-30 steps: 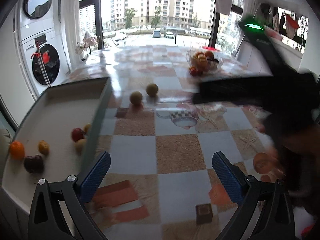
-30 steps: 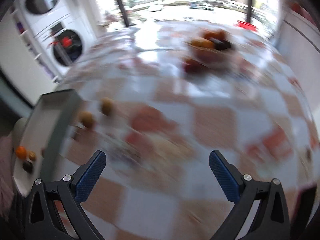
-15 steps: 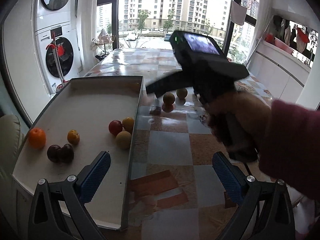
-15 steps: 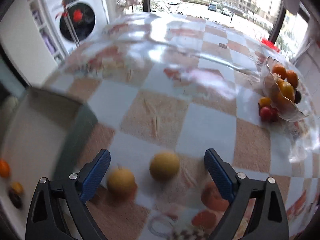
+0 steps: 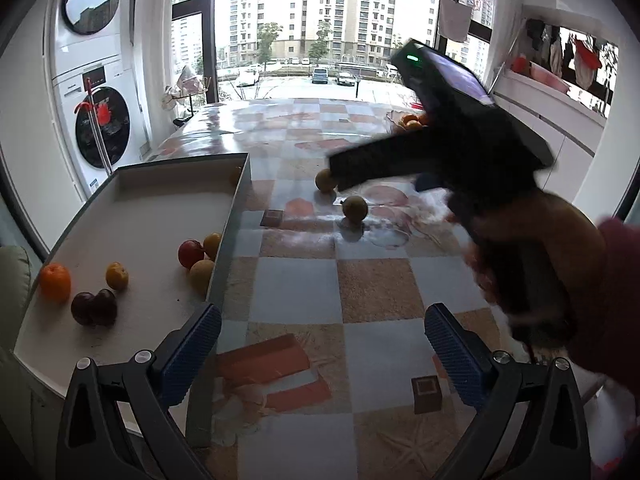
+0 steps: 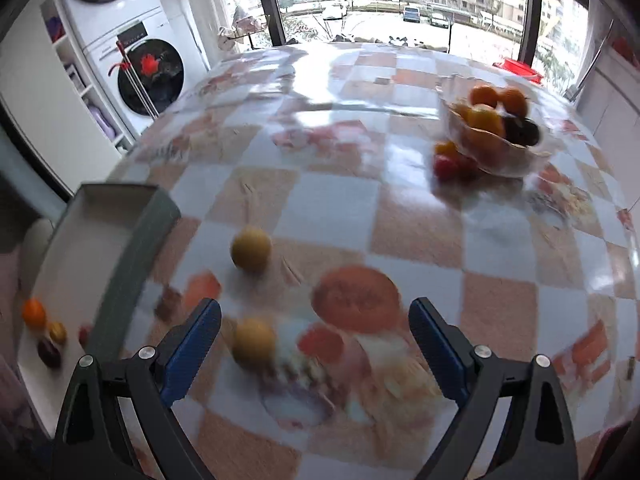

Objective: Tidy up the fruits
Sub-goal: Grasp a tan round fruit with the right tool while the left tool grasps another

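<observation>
I count two yellow fruits (image 6: 251, 249) loose on the table (image 6: 420, 216), beside the tray (image 5: 132, 216) holding seven fruits. Only my right view shows the glass bowl (image 6: 494, 148) clearly. My right hand-held gripper (image 6: 314, 342) tilts down above the nearer yellow fruit (image 6: 253, 343), jaws spread, empty. My left hand-held gripper (image 5: 320, 354) is also spread, empty.

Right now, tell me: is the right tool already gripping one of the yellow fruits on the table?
No, the right tool stands open and empty, with the nearer yellow fruit lying loose on the table just inside its left pad.
</observation>
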Action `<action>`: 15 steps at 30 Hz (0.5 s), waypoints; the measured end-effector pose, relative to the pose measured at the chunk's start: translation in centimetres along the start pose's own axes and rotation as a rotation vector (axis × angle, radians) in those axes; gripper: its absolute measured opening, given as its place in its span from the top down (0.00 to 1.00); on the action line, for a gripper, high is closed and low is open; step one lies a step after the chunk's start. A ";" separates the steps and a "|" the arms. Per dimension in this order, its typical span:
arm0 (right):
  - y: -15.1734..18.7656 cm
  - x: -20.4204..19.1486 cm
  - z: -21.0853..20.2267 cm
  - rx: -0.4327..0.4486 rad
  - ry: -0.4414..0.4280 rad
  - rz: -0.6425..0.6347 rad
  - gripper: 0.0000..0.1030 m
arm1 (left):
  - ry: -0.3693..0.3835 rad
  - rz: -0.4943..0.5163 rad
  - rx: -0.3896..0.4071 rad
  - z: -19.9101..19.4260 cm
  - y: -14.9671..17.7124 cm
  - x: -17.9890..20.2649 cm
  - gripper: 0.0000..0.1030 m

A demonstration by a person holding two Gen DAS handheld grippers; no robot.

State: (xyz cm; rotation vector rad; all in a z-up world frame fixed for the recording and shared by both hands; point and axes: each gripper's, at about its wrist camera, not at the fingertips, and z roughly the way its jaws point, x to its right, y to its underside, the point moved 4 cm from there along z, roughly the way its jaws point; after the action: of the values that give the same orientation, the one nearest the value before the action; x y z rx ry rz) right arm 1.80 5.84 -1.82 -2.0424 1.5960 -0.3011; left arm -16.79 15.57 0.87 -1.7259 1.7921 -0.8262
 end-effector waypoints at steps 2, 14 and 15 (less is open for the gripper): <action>-1.0 -0.9 1.0 0.001 -0.009 -0.010 0.11 | -0.010 0.009 0.003 -0.2 -0.1 -0.1 0.01; 0.0 0.1 -0.1 0.019 -0.021 0.011 0.71 | -0.011 0.038 0.006 -0.2 -1.5 0.6 0.01; 0.6 1.2 -0.7 0.022 -0.016 0.028 0.71 | -0.004 0.047 0.010 0.0 -1.9 1.1 0.01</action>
State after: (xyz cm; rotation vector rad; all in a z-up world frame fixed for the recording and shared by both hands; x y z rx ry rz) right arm 1.26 4.45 -1.69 -1.9999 1.6030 -0.2901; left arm -15.52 14.44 2.31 -1.6715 1.8161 -0.8099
